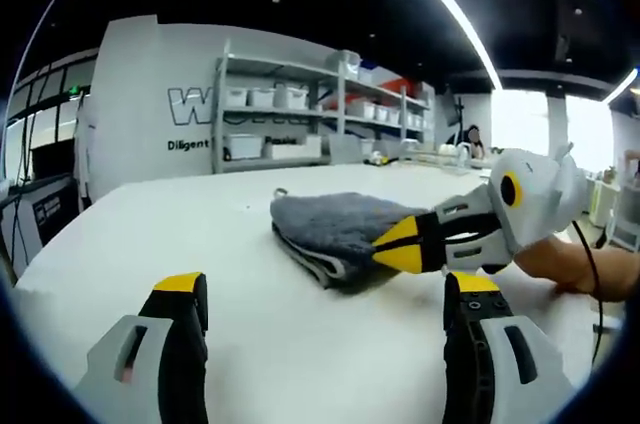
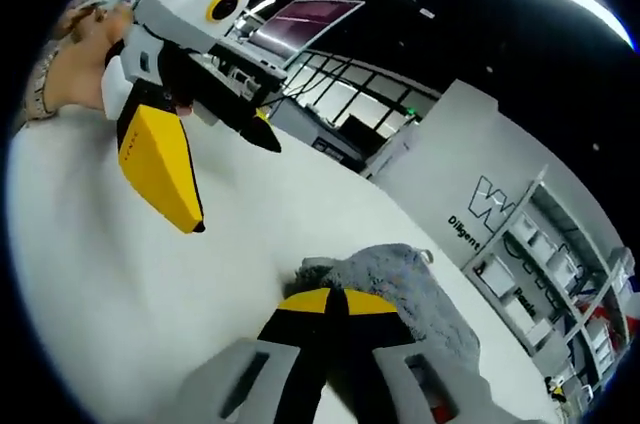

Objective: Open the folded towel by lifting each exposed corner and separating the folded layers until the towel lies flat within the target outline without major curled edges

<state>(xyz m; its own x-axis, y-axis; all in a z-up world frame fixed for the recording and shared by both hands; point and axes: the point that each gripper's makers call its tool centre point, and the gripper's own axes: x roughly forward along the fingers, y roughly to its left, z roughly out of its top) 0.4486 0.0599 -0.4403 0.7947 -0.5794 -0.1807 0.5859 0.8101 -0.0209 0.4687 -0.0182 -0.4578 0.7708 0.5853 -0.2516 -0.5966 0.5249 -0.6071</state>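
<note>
A folded grey towel lies on a white table, still folded with its layered edge facing the left gripper view. In that view the left gripper has its two yellow-tipped jaws spread wide apart with nothing between them; the towel sits ahead of them, between their lines, well short of contact. The right gripper comes in from the right side of this view, its yellow tips drawn together at the towel's near right edge, apparently pinching the fabric there. A hand holds it.

In the right gripper view, the right gripper's jaws are closed tip to tip with the towel immediately beyond and touching them. The left gripper hangs above the table, jaws parted. Shelving with white bins stands behind.
</note>
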